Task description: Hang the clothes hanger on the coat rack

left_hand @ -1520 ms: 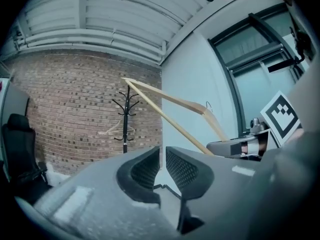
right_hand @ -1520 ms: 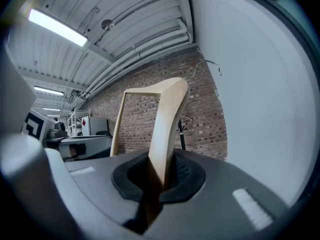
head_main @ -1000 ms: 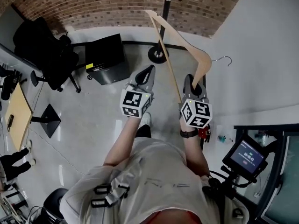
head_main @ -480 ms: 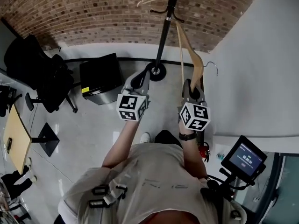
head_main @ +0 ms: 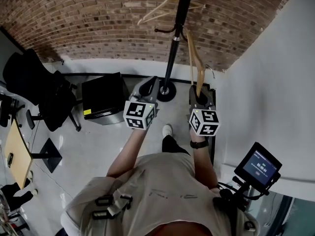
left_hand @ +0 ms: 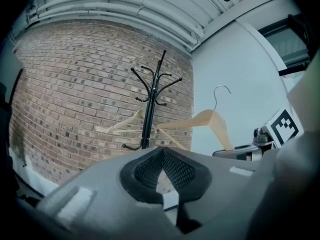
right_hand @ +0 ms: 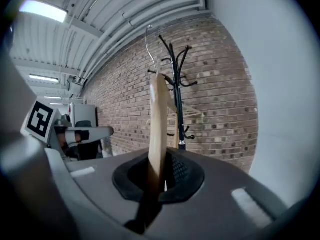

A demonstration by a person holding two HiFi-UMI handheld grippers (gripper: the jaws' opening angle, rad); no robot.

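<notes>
Your right gripper (head_main: 199, 93) has its jaws clamped on the clothes hanger (head_main: 197, 65) at the end of one arm. It is a pale wooden hanger with a thin metal hook, and in the right gripper view it rises edge-on from between the pads (right_hand: 159, 124) with the hook at the top. It stands just to the right of the coat rack (head_main: 174, 48) — a slim black pole with curved prongs on a round base on the floor — and the hook is not on any prong; the left gripper view shows it clear of them, off to the right (left_hand: 210, 121). Your left gripper (head_main: 150, 82) is closed on nothing, pads together, pointing at the pole. A second pale hanger (head_main: 157, 11) already hangs on the rack's left side — mind it. The brick wall (head_main: 98, 23) is behind the rack and the white wall (head_main: 266, 82) sits close on the right. A black cabinet (head_main: 103, 97) stands on the floor at the foot of the brick wall, and a black office chair (head_main: 39, 82) is further left.
</notes>
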